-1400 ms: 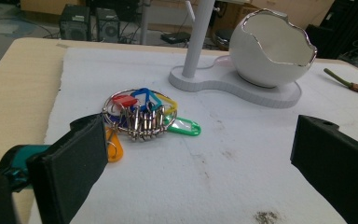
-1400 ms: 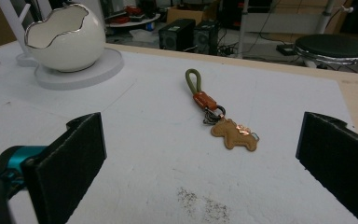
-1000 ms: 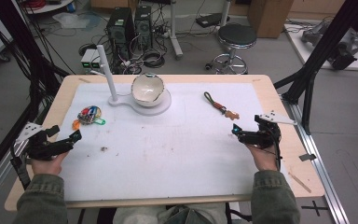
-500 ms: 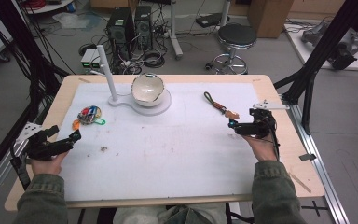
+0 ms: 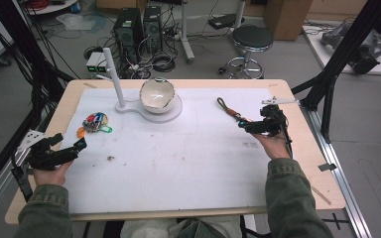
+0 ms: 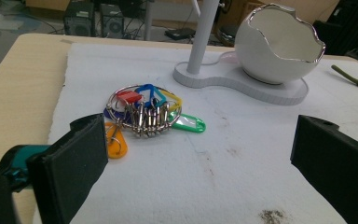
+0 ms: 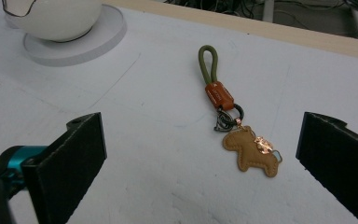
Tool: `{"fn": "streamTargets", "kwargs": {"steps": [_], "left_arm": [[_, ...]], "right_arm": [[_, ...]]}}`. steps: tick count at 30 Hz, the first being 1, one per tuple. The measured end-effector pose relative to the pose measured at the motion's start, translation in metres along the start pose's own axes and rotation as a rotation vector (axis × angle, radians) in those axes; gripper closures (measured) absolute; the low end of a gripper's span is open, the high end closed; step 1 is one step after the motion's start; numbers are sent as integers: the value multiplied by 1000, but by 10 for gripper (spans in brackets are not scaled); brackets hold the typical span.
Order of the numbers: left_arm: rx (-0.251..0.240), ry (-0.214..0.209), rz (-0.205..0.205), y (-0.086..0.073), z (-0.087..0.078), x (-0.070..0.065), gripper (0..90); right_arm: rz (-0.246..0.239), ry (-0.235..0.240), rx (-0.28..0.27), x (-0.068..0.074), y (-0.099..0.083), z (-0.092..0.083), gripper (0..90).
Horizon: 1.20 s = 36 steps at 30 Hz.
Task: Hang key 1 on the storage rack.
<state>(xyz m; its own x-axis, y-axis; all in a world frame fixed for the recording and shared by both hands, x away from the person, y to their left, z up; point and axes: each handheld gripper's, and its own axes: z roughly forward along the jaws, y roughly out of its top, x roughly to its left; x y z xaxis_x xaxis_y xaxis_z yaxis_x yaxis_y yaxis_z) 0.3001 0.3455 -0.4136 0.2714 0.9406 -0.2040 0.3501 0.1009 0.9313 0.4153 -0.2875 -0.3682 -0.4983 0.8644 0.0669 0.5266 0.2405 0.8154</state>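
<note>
A keychain (image 7: pixel 233 123) with an olive loop, an orange clasp and a tan leather horse charm lies on the white mat; in the high view the keychain (image 5: pixel 226 108) sits right of centre. My right gripper (image 5: pixel 244 125) is open just short of it, jaws either side of the charm in the right gripper view. A bunch of coloured key tags on rings (image 6: pixel 142 112) lies at the left, also the key bunch (image 5: pixel 94 122). My left gripper (image 5: pixel 69 144) is open, a little before that bunch. A white eggshell-shaped bowl (image 5: pixel 157 93) rests on a white stand (image 5: pixel 149 112).
The white stand carries an upright post (image 5: pixel 114 77) at the back left of the mat (image 5: pixel 178 158). Small dark stains (image 5: pixel 110 158) mark the mat near the left. Wooden table edges (image 5: pixel 307 148) frame it; black frame struts rise at both sides.
My right gripper has moved forward and left toward the horse keychain. The left gripper has stayed where it was.
</note>
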Motion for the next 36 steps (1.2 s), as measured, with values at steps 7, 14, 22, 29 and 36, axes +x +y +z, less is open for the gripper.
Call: {"fn": "streamTargets", "kwargs": {"steps": [7,14,22,29,36], "left_arm": [[1,3,-2,0,0,0,44],[9,1,-6,0,2,0,44],[17,4,-3,0,2,0,44],[25,5,2,1,2,0,44],[31,2,0,1,2,1,44]], "right_arm": [[-29,5,37,2,15,12,5],[-38,10,75,1,28,22,5],[-64,12,105,1,45,36,5],[-61,37,134,0,57,56,5],[-89,40,197,0,63,75,5]]}}
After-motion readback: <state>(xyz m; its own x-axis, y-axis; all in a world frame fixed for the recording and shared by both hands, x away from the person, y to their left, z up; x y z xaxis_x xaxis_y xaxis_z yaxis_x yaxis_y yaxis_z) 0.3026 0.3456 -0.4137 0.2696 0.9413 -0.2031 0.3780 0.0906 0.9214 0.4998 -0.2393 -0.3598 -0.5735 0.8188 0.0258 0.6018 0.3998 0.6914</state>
